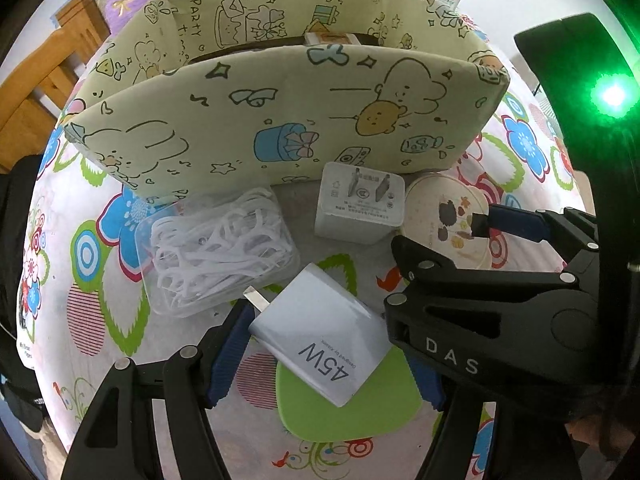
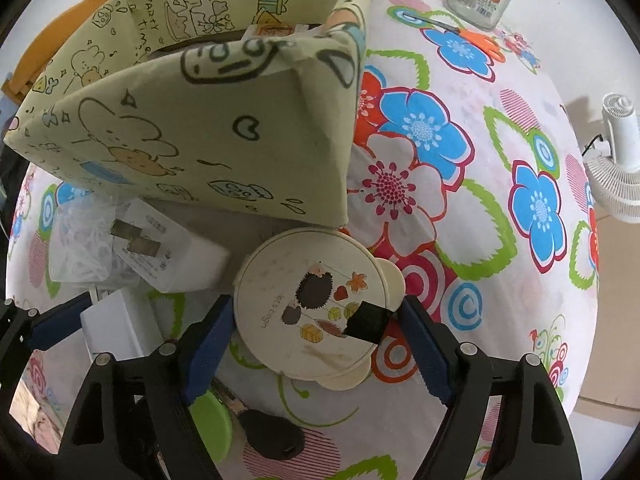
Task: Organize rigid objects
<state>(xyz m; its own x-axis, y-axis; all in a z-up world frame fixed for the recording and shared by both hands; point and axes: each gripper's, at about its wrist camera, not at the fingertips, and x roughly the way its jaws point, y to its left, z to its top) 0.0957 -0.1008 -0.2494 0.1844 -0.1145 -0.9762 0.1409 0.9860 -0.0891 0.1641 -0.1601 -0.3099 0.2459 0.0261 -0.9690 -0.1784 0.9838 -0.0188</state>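
Left gripper [image 1: 328,344]: fingers clamped on the white 45W charger [image 1: 316,332], gripped across its body and tilted, prongs pointing up and away beyond the left pad. Clear box of floss picks [image 1: 216,248] just ahead of the left fingertip, on the flowered tablecloth [image 1: 100,320]. Second white charger [image 1: 360,208] further ahead, close against the front wall of the cartoon-print fabric bin [image 1: 280,112]. Green flat piece [image 1: 360,412] directly beneath the clamped charger. Right gripper [image 2: 316,308]: fingers apart and astride the round hedgehog-print container [image 2: 304,280]; left pad at its rim, right pad apparently just short of it. Risks judged: skewed hold on the smooth charger, so possible twist or slip during the lift over the bin wall; round lid liable to squirt sideways under off-centre closing; side tab [image 2: 394,280] near the right pad likely to catch; both grippers crowded together, so collision likely.
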